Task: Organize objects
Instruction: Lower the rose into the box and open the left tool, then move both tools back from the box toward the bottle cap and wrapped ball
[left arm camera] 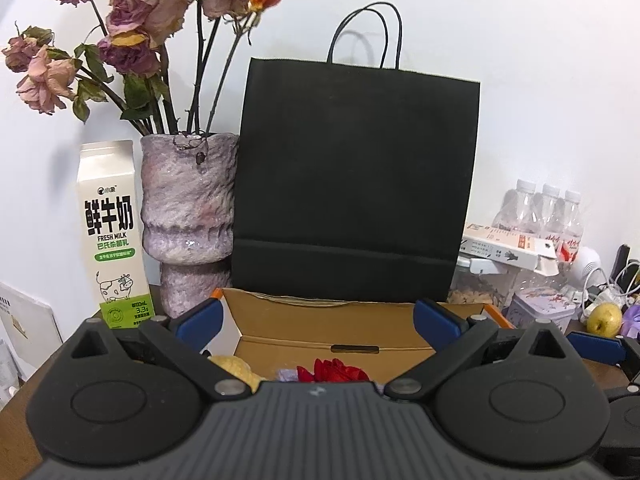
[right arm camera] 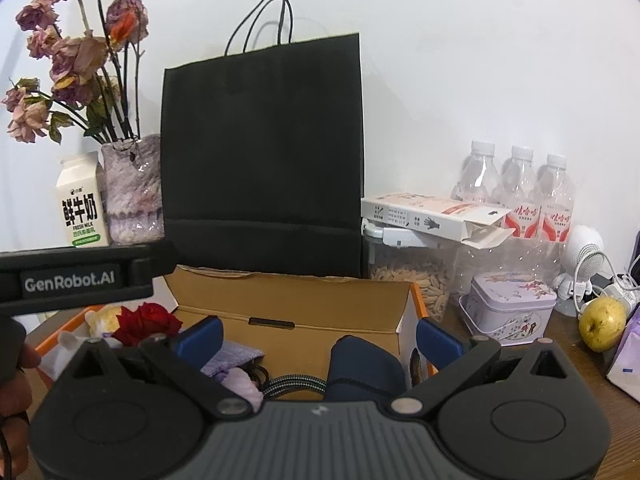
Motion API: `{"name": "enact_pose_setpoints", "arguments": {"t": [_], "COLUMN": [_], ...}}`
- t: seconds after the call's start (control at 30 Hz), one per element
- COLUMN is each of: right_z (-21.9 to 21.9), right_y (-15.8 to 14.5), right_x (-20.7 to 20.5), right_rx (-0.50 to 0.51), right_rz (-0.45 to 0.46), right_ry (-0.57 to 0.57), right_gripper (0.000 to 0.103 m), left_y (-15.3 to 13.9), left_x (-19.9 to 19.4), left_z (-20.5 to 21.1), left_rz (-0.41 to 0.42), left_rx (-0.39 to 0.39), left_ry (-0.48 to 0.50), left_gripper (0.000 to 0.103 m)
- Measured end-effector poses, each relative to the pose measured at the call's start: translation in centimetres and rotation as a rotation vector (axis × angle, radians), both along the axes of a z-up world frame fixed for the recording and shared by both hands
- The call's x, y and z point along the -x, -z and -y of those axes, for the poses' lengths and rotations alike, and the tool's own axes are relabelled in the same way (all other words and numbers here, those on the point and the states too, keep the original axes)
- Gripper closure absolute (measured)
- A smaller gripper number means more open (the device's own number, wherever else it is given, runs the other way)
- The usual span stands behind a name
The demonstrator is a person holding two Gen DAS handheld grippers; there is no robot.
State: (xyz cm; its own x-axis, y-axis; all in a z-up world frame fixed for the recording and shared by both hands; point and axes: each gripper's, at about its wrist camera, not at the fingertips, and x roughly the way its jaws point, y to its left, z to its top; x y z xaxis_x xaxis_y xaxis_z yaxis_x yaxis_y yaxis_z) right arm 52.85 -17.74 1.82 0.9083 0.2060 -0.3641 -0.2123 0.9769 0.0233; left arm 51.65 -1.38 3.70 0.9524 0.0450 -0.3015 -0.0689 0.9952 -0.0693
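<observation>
An open cardboard box (left arm camera: 320, 322) (right arm camera: 296, 300) with an orange rim stands in front of a black paper bag (left arm camera: 356, 184) (right arm camera: 264, 160). Inside lie a red rose (left arm camera: 334, 370) (right arm camera: 146, 320), a yellow soft item (left arm camera: 236, 368) (right arm camera: 102, 318), a lilac pouch (right arm camera: 234, 356), a braided cable (right arm camera: 292, 382) and a dark blue object (right arm camera: 364, 364). My left gripper (left arm camera: 320, 320) hovers open over the box's near side, nothing between its blue pads. My right gripper (right arm camera: 320, 338) is open too, above the dark blue object. The left gripper's body (right arm camera: 80, 276) shows at the left of the right wrist view.
A milk carton (left arm camera: 114, 236) and a vase of dried roses (left arm camera: 188, 224) stand left of the bag. At the right are water bottles (right arm camera: 516, 196), a white carton (right arm camera: 432, 216) on a jar of grains (right arm camera: 412, 280), a lilac tin (right arm camera: 506, 306) and a yellow apple (right arm camera: 602, 322).
</observation>
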Motion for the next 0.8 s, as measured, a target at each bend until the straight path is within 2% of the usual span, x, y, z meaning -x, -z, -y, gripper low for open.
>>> {"name": "enact_pose_setpoints", "arguments": {"t": [0.3, 0.8], "right_z": [0.3, 1.3], "right_y": [-1.2, -0.9], "right_x": [3.2, 9.7], "right_rx": [0.008, 0.017], "right_rz": [0.043, 0.061], "right_ry": [-0.018, -0.025], "right_gripper": [0.0, 0.0], "left_y": [-0.9, -0.2], "left_x": [3.5, 9.8], "left_z": [-0.4, -0.6], "left_rz": [0.034, 0.022], "left_rx": [0.016, 0.004], "left_ry": [0.002, 0.012], "left_gripper": [0.0, 0.0]}}
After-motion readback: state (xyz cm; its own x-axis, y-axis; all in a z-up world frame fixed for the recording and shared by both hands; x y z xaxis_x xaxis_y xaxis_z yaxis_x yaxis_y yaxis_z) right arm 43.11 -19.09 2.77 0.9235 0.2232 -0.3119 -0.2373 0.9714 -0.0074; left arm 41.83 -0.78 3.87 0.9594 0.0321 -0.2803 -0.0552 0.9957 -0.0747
